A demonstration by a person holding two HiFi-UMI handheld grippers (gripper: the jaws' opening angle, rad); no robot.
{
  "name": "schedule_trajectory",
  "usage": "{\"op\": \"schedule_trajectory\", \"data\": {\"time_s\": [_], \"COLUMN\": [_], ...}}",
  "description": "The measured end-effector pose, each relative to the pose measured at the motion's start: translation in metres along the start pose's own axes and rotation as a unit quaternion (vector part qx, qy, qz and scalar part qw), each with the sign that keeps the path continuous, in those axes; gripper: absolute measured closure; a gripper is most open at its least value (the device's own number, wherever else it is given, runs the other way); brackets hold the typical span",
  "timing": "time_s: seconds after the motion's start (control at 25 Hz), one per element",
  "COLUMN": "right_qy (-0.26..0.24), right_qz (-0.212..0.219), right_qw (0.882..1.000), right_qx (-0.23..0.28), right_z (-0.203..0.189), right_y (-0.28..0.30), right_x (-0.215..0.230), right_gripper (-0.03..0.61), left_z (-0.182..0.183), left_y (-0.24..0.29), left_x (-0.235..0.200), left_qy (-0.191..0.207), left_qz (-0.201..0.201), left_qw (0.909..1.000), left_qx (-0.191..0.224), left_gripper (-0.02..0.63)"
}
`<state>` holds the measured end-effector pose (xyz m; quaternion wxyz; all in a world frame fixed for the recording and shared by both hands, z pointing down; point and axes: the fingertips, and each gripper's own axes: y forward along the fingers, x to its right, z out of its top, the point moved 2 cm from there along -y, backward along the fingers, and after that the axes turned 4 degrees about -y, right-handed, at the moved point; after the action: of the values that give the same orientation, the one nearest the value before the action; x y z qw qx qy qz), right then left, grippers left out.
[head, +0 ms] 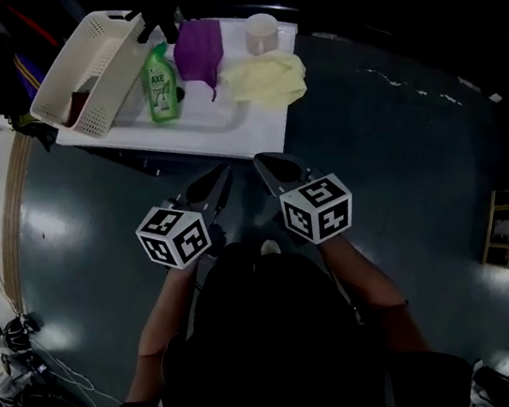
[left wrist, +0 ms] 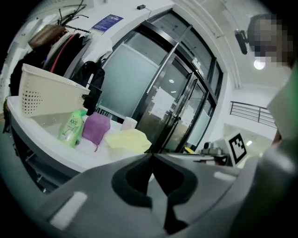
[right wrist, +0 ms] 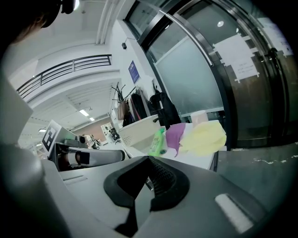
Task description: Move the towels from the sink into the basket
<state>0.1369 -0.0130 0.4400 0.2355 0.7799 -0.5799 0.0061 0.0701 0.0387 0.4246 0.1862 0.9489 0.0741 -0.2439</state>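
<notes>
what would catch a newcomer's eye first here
The purple towel and pale yellow towel stand out at the white sink's far side, with a green AXE bottle just left of them in the head view. Nearer, checkered marker cubes mark the left hand-held gripper and right hand-held gripper, both shut and empty.

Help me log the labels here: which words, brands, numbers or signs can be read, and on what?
"AXE": on the green bottle.
Smaller print under it on the same bottle: too small to read.
Blue sign: too blurred to read.
Paper sheets on the glass door: too small to read.
</notes>
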Motion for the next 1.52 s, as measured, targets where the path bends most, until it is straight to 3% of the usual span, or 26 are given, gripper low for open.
{"op": "schedule_trajectory", "data": {"time_s": [0.28,0.8,1.52], "right_qy": [0.001,0.021,0.036], "right_qz": [-0.014,-0.065,-0.155], "right_qw": [1.000,0.997,0.987], "right_qx": [0.003,0.033,0.001], "right_z": [0.007,0.041,0.058], "right_y": [0.010,0.067,0.130], "right_x": [0.013,0.037,0.061], "right_gripper": [0.580,0.580,0.578], "left_z": [0.014,0.059,0.091], "left_y": [0.014,0.053,0.083], "left_x": [-0.015,-0.064,-0.136], "left_qy": [0.028,0.063,0.058], "left_qz": [0.005,-0.046,-0.103], "left_qw": [0.9996,0.9960,0.9888], "left_qx": [-0.004,-0.042,-0.091], "left_gripper": [0.609,0.608,0.609]}}
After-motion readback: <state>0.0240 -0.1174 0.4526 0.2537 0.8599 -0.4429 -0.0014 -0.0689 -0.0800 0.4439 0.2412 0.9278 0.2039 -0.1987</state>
